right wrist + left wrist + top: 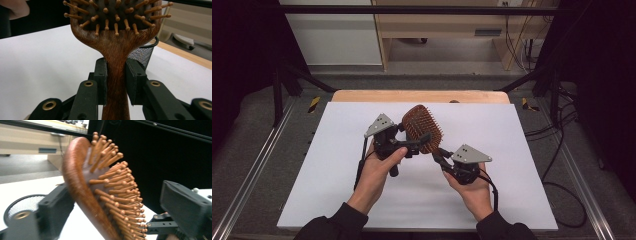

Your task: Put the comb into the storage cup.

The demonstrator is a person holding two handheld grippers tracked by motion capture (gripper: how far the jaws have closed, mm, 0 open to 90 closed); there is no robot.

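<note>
A brown wooden hairbrush (422, 128) is up in the air over the middle of the white bench (337, 170). It has lots of little wooden pins (117, 195) with round tips. The pins stick out of a dark pad.

The right hand-held gripper (116, 82) has its two black jaws pressed tight on the brush's thin handle (116, 75), one on each side. In the high view this hand-held gripper (439, 155) sits just below and to the right of the brush head.

The left hand-held gripper (424, 140) is at the brush head. In the left gripper view its jaws stand wide apart, with the brush head between them. One jaw looks close to the smooth back of the brush. The other jaw is off to the side of the pins and not touching them.

A black wire-mesh cup (143, 53) stands on the bench behind the brush. A person's hands (379, 167) hold both tools from below.
</note>
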